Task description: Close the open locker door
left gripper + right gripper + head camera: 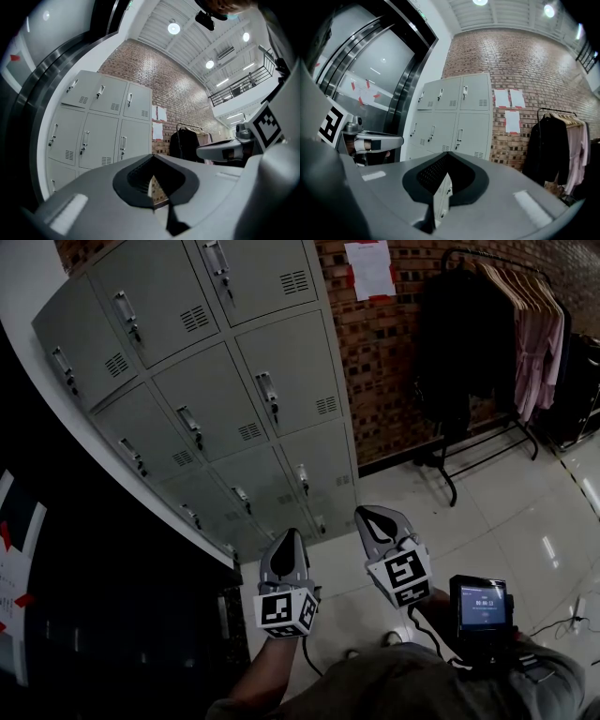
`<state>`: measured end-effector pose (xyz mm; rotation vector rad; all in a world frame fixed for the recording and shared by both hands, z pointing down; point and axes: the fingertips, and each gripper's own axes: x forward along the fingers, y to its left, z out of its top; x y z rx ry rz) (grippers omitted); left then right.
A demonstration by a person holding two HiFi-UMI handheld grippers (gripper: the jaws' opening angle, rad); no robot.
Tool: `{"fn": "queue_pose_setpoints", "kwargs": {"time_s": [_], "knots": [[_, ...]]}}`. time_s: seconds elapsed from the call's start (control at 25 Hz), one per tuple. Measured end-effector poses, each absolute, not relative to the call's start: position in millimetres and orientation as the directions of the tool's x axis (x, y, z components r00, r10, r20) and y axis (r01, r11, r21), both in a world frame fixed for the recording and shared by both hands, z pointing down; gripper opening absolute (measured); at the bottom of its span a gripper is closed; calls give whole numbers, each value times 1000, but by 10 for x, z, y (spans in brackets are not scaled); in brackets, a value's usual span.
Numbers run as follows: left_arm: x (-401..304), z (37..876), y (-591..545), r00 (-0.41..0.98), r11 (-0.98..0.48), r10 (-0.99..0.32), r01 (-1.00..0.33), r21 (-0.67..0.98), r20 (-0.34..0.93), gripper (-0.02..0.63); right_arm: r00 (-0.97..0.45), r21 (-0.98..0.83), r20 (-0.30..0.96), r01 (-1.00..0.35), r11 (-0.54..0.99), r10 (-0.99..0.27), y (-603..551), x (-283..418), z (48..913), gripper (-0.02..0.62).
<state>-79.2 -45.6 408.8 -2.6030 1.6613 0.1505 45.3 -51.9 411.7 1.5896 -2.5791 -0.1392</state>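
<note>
A grey bank of lockers (216, 390) stands against the brick wall, three columns wide. Every door I can see lies flush with its neighbours, and no open door shows in any view. The same lockers (101, 126) appear ahead in the left gripper view, and the lockers (454, 117) appear again in the right gripper view. My left gripper (286, 538) is shut and empty, held low in front of the bottom lockers and well apart from them. My right gripper (377, 515) is beside it, also shut with nothing between its jaws.
A clothes rack (506, 324) with dark and pink garments stands to the right against the brick wall. Paper notices (370, 268) hang beside the lockers. A dark glass and metal wall (94, 596) runs along the left. A small screen device (481, 606) sits at my right forearm.
</note>
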Motion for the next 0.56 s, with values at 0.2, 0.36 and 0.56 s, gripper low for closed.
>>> {"fn": "queue_pose_setpoints", "kwargs": {"time_s": [0.2, 0.36, 0.56], "knots": [[-811, 4088, -474, 419, -423, -902, -906, 15, -107, 0, -443, 139, 42, -885, 444, -896, -537, 430, 4114, 5], [-828, 4123, -502, 420, -424, -901, -905, 15, -109, 0, -442, 139, 42, -886, 443, -896, -565, 417, 4113, 5], [-790, 4010, -559, 411, -415, -906, -910, 18, -103, 0, -447, 138, 44, -883, 448, -894, -640, 447, 4049, 5]]}}
